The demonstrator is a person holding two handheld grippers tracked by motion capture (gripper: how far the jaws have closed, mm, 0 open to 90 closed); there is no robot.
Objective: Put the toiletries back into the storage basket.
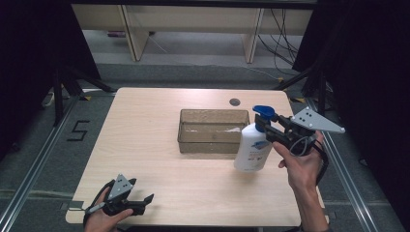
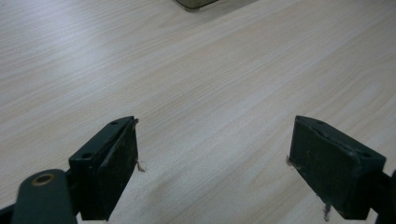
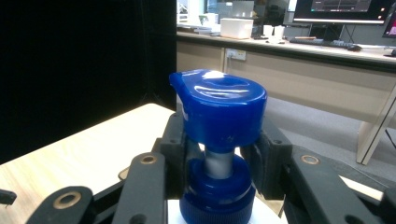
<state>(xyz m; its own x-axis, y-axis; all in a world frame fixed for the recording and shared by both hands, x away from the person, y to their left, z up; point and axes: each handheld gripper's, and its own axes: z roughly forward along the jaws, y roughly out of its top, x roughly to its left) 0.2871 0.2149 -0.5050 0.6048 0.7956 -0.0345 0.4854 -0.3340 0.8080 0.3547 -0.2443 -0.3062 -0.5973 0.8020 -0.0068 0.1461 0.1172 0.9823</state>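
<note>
A white pump bottle (image 1: 254,147) with a blue pump head (image 1: 263,112) stands just right of a clear brownish plastic bin (image 1: 212,145) at the table's middle. My right gripper (image 1: 263,126) is shut on the bottle's neck, just under the pump head. In the right gripper view the blue pump head (image 3: 219,107) sits above my right gripper (image 3: 218,163), whose jaws close on the grey stem from both sides. I cannot tell whether the bottle's base touches the table. My left gripper (image 1: 147,200) rests low at the table's front left, open, with bare wood between the jaws of my left gripper (image 2: 212,158).
The light wooden table (image 1: 145,135) has a round cable hole (image 1: 235,102) behind the bin. The bin's corner (image 2: 194,3) shows far ahead in the left gripper view. Desk legs and cables stand on the floor beyond the table. Dark curtains flank both sides.
</note>
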